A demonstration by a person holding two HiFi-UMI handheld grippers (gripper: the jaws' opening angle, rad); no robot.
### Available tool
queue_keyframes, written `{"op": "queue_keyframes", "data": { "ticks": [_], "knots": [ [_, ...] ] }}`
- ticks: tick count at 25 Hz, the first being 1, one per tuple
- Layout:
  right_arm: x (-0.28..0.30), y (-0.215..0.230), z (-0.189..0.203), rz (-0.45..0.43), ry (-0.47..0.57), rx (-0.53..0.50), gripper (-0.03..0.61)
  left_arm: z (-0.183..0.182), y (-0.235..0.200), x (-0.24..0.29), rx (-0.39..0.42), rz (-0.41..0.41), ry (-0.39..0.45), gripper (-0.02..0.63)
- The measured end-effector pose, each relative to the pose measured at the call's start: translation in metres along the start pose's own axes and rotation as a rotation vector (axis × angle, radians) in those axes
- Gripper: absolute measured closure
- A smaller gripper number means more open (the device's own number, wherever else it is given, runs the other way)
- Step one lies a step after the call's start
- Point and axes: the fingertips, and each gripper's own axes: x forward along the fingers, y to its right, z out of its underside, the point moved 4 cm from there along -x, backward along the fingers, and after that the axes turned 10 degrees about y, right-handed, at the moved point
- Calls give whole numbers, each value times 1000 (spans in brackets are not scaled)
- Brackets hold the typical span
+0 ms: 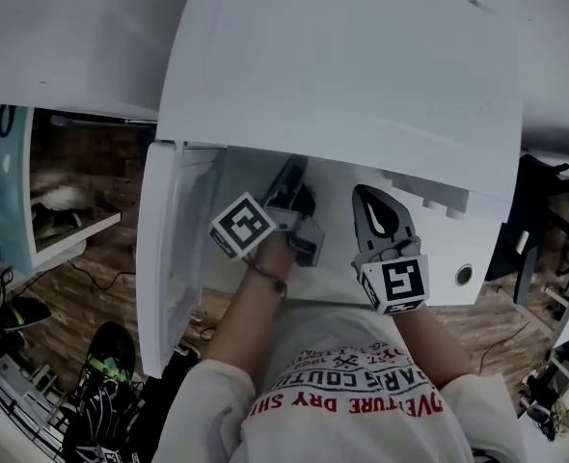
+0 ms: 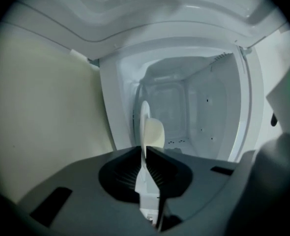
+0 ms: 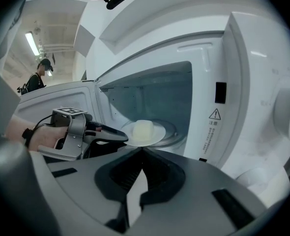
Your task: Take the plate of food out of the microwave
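A: What does the next move turn on?

B: Start with the white box-shaped microwave (image 1: 342, 85), which fills the upper middle of the head view. Its white door (image 1: 169, 258) hangs open at the left, so the cavity mouth is clear.

A: And the plate?

B: The small round white plate (image 3: 159, 135) sits in the middle of the right gripper view, at the front of the cavity, over the clear glass turntable (image 3: 172, 129). A pale yellow domed lump of food (image 3: 144, 130) sits on it. Whether the plate is already lifted off the glass cannot be told.

A: Which gripper is nearer?

B: The left gripper (image 2: 144, 157). Its fingers pinch the plate's near rim, entering from the left of that frame. In its own view the plate runs straight ahead, edge-on at the frame's centre.

A: The right one?

B: The right gripper (image 3: 141, 150) waits outside, at the lower centre of its frame, tips pressed together on nothing, apart from the plate.

A: So?

B: The plate lies flat and beyond the left fingers. The pull is probably straight back out through the opening, keeping the plate level because the hold is on one edge only.
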Motion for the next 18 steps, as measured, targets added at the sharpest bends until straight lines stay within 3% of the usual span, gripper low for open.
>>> {"op": "queue_keyframes", "data": {
  "ticks": [5,12,18],
  "knots": [
    [-2,-1,4,16,-8,3,575,0,0,-1,-56,14,-1,592],
    [-10,-8,6,33,-4,2,575,3,12,-7,-154,92,12,596],
    [-21,-10,4,47,14,-1,575,3,23,-22,-83,136,-6,597]
  ]
}}
